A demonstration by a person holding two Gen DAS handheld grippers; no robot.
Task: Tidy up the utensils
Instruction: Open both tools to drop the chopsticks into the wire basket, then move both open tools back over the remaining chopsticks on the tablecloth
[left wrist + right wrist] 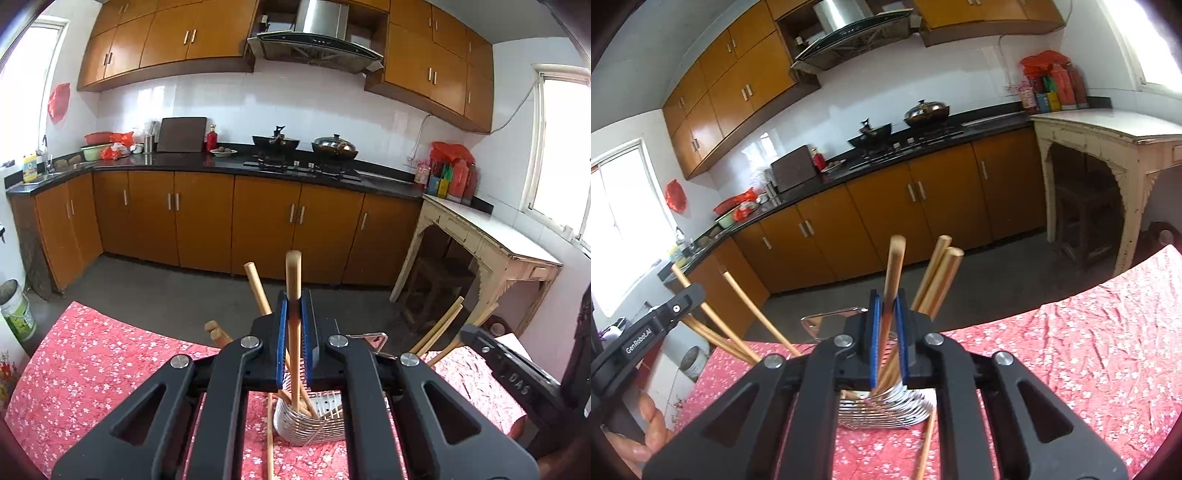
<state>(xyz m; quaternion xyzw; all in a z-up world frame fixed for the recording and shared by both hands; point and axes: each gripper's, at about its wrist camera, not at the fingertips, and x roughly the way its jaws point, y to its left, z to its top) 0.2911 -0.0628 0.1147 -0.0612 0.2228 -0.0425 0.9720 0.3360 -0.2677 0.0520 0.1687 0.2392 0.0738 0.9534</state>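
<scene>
Directly below both grippers sits the wire holder (314, 421), each clenched pair, left gripper (294, 332) and right gripper (887, 332), pinching a near-upright chopstick (293, 295) (tips apparently already inside).

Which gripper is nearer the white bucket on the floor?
Left. The left gripper is on the bucket's side of the table; the right gripper is beyond it, farther away.

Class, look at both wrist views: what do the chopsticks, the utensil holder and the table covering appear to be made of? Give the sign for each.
Chopsticks: likely bamboo or wood, tan, matte, faint grain. Utensil holder: metal, probably stainless steel, shiny silver wires. Table covering: seemingly printed cloth, red with small white flowers, creased.
</scene>
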